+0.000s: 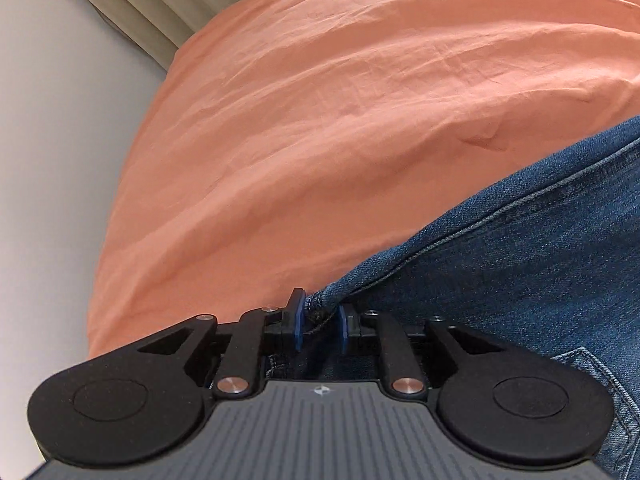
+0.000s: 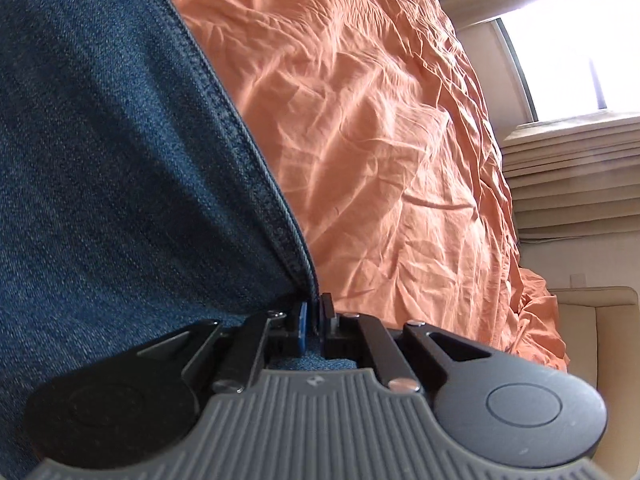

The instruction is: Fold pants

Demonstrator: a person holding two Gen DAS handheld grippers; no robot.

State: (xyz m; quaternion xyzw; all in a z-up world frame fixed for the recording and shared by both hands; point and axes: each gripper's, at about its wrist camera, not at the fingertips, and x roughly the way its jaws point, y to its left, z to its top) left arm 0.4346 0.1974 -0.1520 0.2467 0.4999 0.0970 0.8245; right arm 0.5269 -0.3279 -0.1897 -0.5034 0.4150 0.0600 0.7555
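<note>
Blue denim pants point(image 1: 520, 264) lie on an orange bedsheet point(image 1: 320, 120). My left gripper point(image 1: 320, 320) is shut on a bunched edge of the pants, the denim pinched between its blue pads and running off to the right. In the right wrist view the pants point(image 2: 120, 160) fill the left side, their stitched edge running down to my right gripper point(image 2: 314, 316), which is shut on that edge. The rest of the pants is out of view.
The wrinkled orange sheet point(image 2: 380, 120) covers the bed. A pale wall point(image 1: 60, 160) and beige curtain point(image 1: 140, 0) are at the left. A bright window point(image 2: 580, 52), folded beige blinds point(image 2: 572, 172) and a cream chair point(image 2: 600, 340) stand at the right.
</note>
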